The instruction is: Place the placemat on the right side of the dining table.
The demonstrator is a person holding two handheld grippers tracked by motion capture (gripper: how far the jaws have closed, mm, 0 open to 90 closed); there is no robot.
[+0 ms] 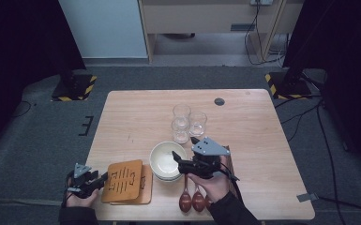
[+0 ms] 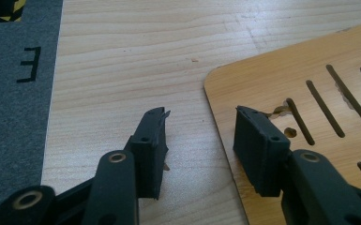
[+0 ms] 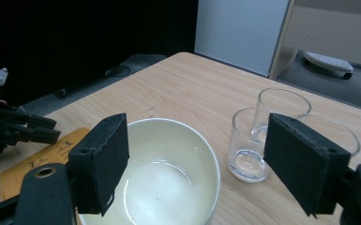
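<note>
Now our right gripper [image 3: 194, 164] holds its jaws wide open with nothing between them, the bowl [image 3: 169, 173] just ahead and below, its near rim under the left jaw.

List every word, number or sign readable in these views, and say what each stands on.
"E": a black mark on the grey floor mat left of the table, lying mirrored in the left gripper view.
The slots in the wooden board are cut-outs, not lettering I can read.
Nothing else readable.
</note>
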